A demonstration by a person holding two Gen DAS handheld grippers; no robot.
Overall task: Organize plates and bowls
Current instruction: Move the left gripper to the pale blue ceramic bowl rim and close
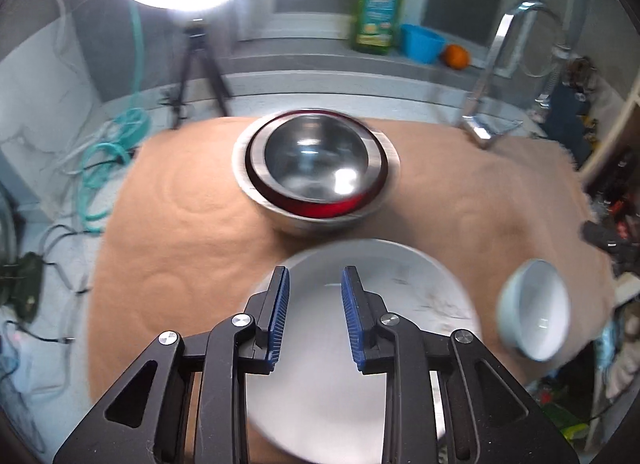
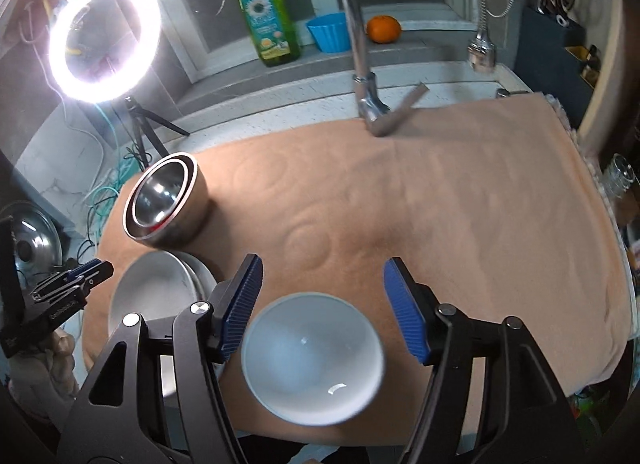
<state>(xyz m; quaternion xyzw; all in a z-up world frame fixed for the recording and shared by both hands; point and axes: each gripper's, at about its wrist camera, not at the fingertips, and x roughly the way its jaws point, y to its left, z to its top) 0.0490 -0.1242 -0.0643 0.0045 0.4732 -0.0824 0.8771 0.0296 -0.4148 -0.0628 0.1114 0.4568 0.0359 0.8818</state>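
Peach towel [image 2: 460, 203], white bowl [image 2: 314, 356] between spread right hand-held gripper [image 2: 324, 312], left hand-held gripper [image 1: 315, 304] parted over plate [image 1: 420, 288]

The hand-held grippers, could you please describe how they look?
Both the left hand-held gripper and the right hand-held gripper have matte black linkage arms with cut-out openings, round silver pivot screws, and blue ribbed pads lining two straight fingers. No cables or sleeves show.

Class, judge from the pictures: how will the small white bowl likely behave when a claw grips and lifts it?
The white bowl looks glazed and glossy, so it may slip between the ribbed pads. It appears ceramic, probably rigid and breakable if dropped. Its rounded sides could let it tilt.
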